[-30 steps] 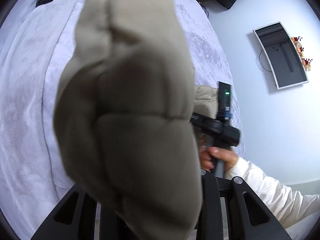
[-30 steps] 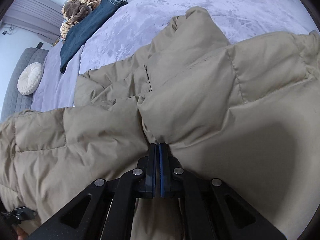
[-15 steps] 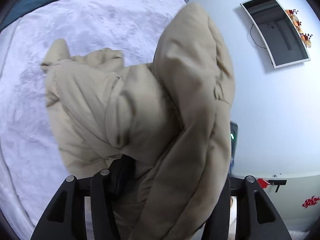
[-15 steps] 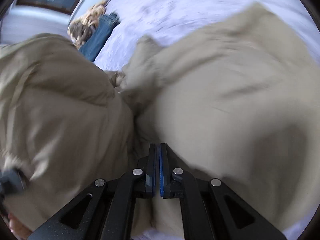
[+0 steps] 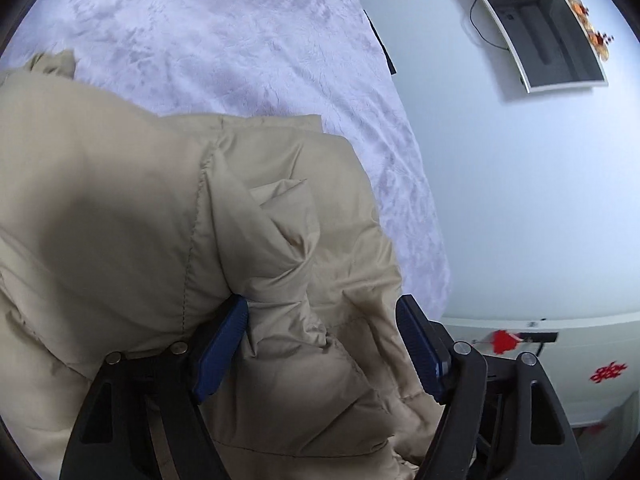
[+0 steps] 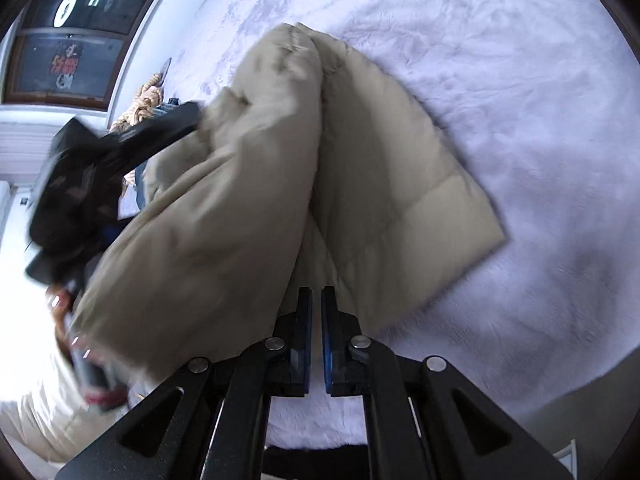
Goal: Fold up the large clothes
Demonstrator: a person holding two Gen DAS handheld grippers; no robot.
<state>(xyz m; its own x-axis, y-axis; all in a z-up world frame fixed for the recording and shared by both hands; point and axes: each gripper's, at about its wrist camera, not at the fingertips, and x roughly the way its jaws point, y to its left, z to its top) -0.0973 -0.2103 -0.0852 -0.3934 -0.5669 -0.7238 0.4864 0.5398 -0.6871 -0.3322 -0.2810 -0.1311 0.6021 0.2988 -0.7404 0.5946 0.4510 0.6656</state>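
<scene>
While the puffy quilted beige down jacket [image 6: 280, 184] lies doubled on the plush bedspread [image 6: 500, 80], we've just been opening both: left gripper [image 5: 322, 344] spread wide around fabric, right gripper [image 6: 315, 336] slightly parted, jacket at 12 o'clock.

A plain beige puffer coat [image 5: 168, 216] on a pale lilac mottled bedspread [image 5: 224, 40], blue pads [image 5: 220, 350]

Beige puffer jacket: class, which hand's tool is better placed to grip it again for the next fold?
Left. The left tool, just opening, has jacket fabric bunched between its fingers. The right tool, also just opening, has a narrow gap with no fabric visible inside.
</scene>
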